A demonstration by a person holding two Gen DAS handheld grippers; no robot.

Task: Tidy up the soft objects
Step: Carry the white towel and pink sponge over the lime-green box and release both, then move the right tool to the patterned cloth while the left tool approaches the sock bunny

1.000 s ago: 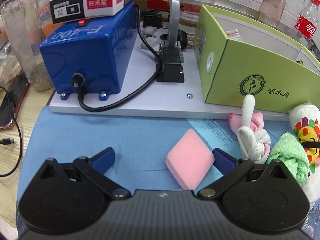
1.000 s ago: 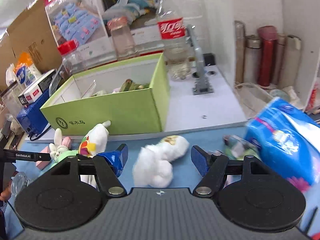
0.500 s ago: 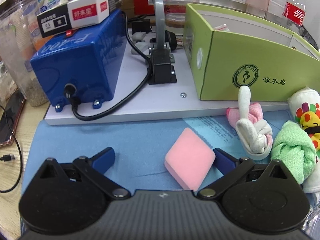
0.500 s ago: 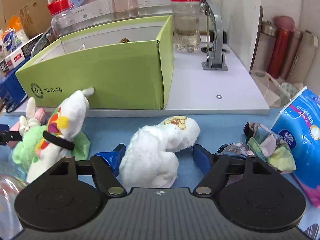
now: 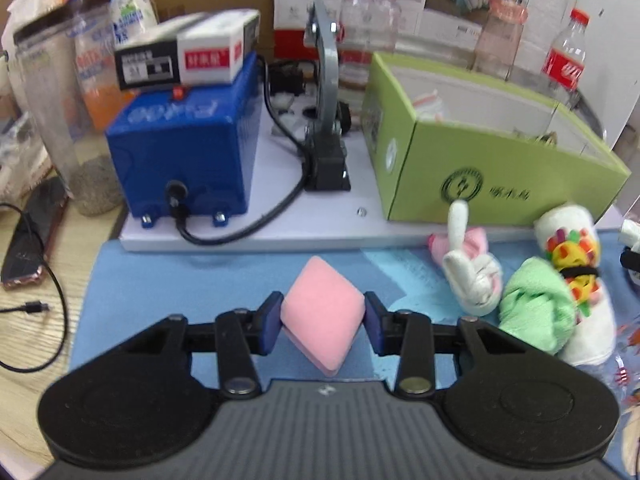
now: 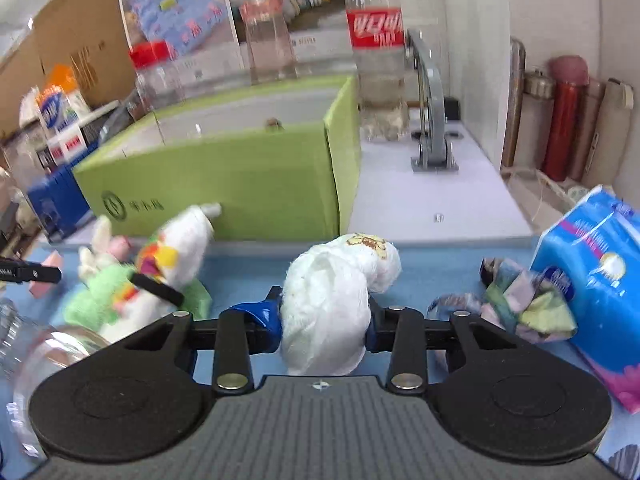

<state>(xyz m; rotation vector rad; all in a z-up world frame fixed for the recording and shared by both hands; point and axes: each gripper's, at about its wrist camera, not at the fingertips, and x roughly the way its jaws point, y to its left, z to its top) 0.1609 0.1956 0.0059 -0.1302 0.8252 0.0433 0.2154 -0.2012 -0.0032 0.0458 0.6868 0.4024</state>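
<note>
My left gripper (image 5: 322, 322) is shut on a pink foam sponge (image 5: 322, 314) and holds it over the blue mat (image 5: 160, 280). My right gripper (image 6: 324, 326) is shut on a white rolled cloth (image 6: 332, 304). The green open box (image 5: 500, 176) stands behind on a white board; it also shows in the right wrist view (image 6: 224, 184). A white-and-pink knotted cloth (image 5: 470, 276), a green towel (image 5: 536, 312) and a white towel with a colourful print (image 5: 572, 256) lie on the mat in front of the box.
A blue machine (image 5: 184, 156) with a black cable stands left of the box, a small carton on top. Bottles (image 6: 378, 60) stand behind the box. A blue tissue pack (image 6: 592, 292) and patchwork cloth (image 6: 516, 300) lie at right. A phone (image 5: 32, 236) lies at left.
Both grippers have closed: the left on the pink sponge, the right on the white cloth. Both have risen a little with their objects.
</note>
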